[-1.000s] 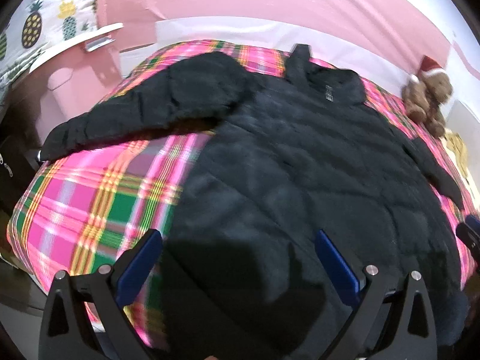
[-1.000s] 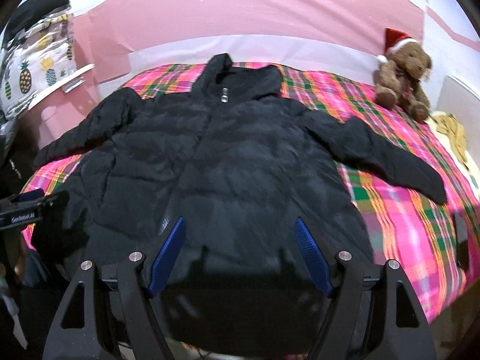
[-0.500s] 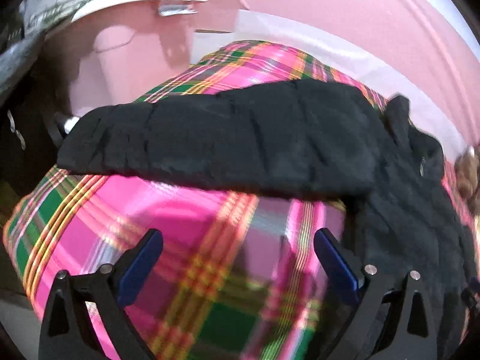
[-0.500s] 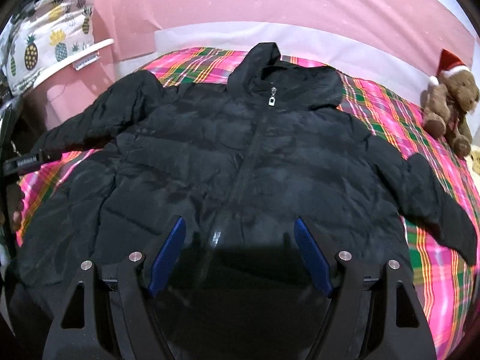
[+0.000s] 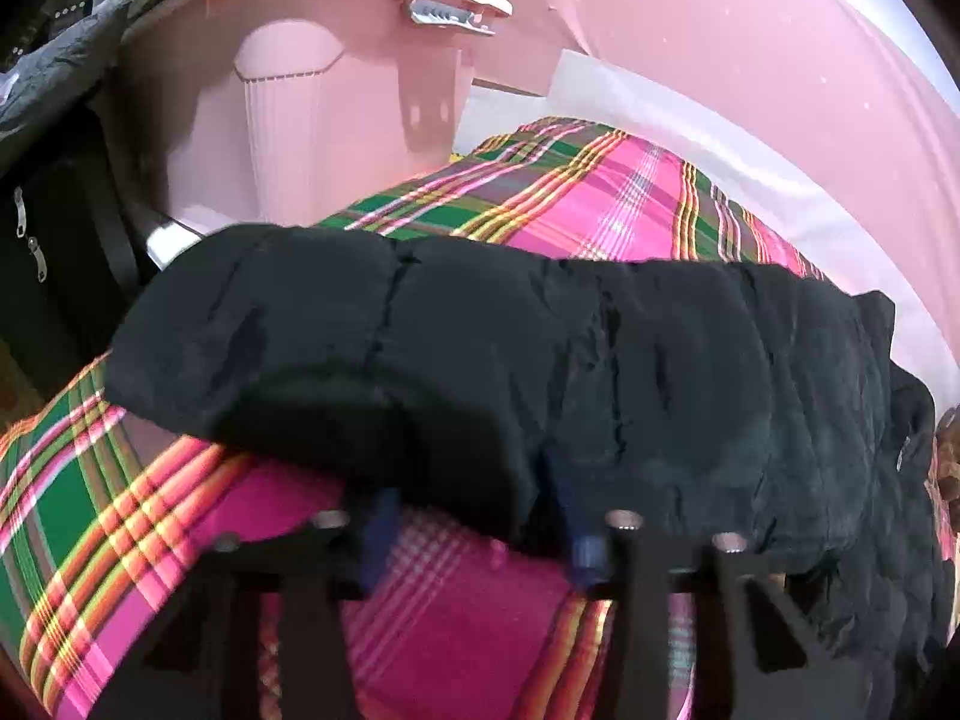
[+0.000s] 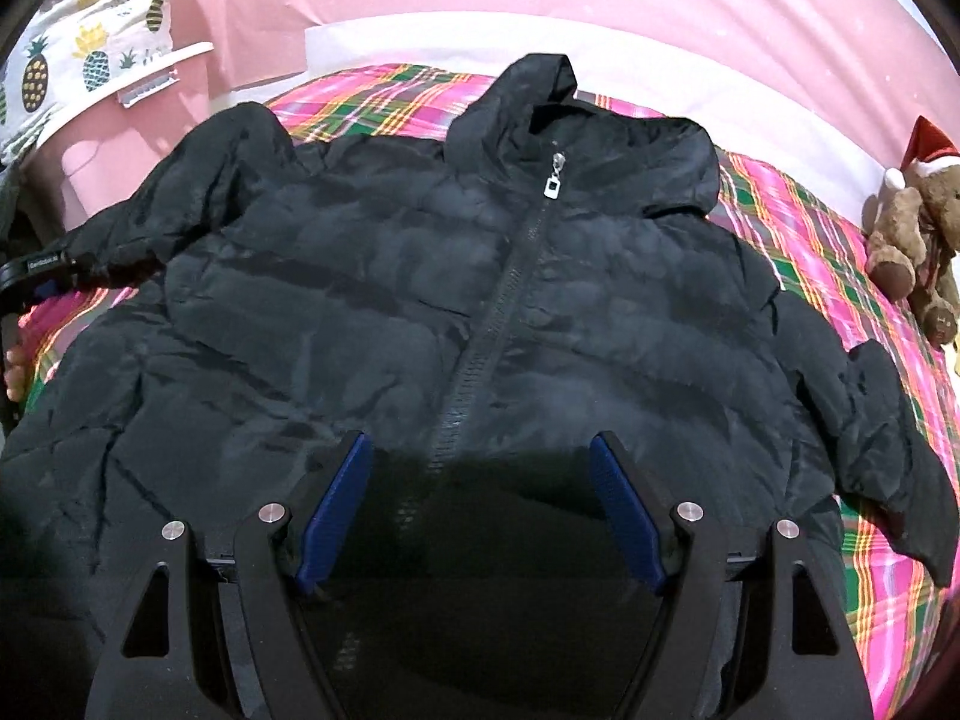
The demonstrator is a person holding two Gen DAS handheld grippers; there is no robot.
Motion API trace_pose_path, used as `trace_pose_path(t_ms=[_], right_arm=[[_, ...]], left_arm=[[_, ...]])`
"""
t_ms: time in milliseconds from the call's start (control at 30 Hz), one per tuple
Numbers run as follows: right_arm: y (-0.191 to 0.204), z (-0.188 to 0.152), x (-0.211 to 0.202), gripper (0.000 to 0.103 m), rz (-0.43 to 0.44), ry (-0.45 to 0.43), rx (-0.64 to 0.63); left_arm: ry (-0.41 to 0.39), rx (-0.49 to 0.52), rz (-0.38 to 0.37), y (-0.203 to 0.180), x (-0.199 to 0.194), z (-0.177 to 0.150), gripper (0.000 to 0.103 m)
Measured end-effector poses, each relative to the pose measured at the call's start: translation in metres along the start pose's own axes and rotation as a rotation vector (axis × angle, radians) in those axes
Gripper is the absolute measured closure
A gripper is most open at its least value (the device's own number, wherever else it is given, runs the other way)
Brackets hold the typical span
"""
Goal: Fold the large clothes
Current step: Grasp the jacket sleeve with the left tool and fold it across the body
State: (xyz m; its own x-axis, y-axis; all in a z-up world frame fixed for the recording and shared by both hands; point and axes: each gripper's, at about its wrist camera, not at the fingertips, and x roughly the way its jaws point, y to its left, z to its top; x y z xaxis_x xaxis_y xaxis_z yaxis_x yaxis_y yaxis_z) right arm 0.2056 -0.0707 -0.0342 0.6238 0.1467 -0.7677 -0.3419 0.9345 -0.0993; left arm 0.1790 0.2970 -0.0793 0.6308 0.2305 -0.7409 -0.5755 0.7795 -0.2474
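Note:
A black puffer jacket [image 6: 384, 276] lies zipped and face up on a pink plaid bed cover [image 5: 600, 198]. In the left wrist view its sleeve [image 5: 480, 348] stretches across the bed near the edge. My left gripper [image 5: 480, 534] is at the sleeve's near edge with its jaws closing, and the padded fabric fills the gap between the blue pads. My right gripper [image 6: 480, 504] hovers open above the jacket's lower front, beside the zip, with nothing between its fingers. The other sleeve [image 6: 888, 432] lies spread out to the right.
A pink plastic bin [image 5: 300, 120] stands close behind the bed's left corner, with pineapple-print cloth [image 6: 90, 48] on top. A teddy bear in a Santa hat [image 6: 912, 234] sits at the bed's far right. A pink and white wall runs behind.
My left gripper swung left from the jacket's body to the sleeve, dropped toward it, and its jaws narrowed around the fabric. My right gripper moved closer over the jacket's front and stayed open.

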Motion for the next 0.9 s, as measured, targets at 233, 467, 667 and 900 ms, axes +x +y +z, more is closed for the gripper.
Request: trace_pose_path(t_ms=[233, 467, 667, 900], right_arm=[[-0.018, -0.006, -0.002, 0.029, -0.011, 0.004, 0.037], [-0.038, -0.012, -0.024, 0.029, -0.007, -0.035, 0.075], [-0.063, -0.020, -0.043, 0.029, -0.014, -0.073, 0.125], [-0.097, -0.034, -0.054, 0.029, -0.029, -0.084, 0.193]], left_arm=[[-0.065, 0.075, -0.057, -0.031, -0.035, 0.020, 0.088], [-0.154, 0.183, -0.199, -0.095, -0.093, 0.042, 0.089], [-0.178, 0.298, -0.299, -0.163, -0.124, 0.039, 0.089], [-0.113, 0.408, -0.416, -0.247, -0.122, 0.008, 0.089]])
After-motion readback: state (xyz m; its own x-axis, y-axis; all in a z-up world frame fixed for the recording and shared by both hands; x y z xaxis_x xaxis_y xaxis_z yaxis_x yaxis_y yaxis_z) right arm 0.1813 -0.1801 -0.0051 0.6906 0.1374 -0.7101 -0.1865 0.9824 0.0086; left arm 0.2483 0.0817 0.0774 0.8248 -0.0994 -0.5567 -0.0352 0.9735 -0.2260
